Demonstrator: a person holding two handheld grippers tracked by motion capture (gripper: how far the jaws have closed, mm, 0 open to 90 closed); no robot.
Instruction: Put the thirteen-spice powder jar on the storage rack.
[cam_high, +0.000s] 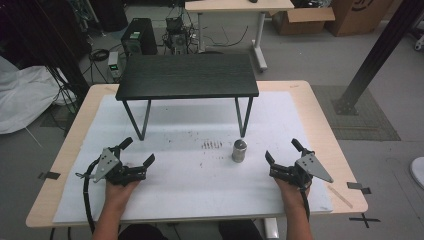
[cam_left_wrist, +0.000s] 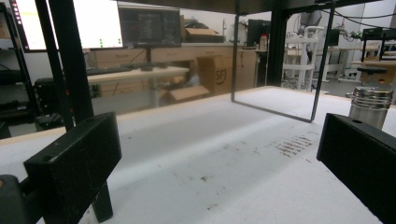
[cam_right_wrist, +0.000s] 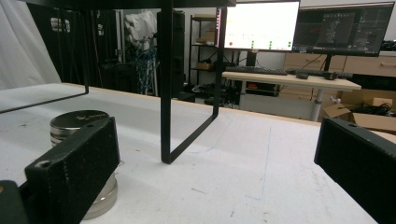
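Down near the front edge of the table (cam_high: 320, 125), both grippers rest on the white mat (cam_high: 190, 195), each held by a hand. Toward the front left corner, the left gripper (cam_high: 137, 151) has its jaws spread wide and grasps nothing. Toward the front right corner, the right gripper (cam_high: 282, 151) is likewise spread wide and empty. A small metal canister (cam_high: 239, 150) stands upright on the mat between them, nearer the right gripper and apart from it, just in front of the right legs of the black stand (cam_high: 187, 75). A patch of dark smudges (cam_high: 212, 145) lies just left of the canister.
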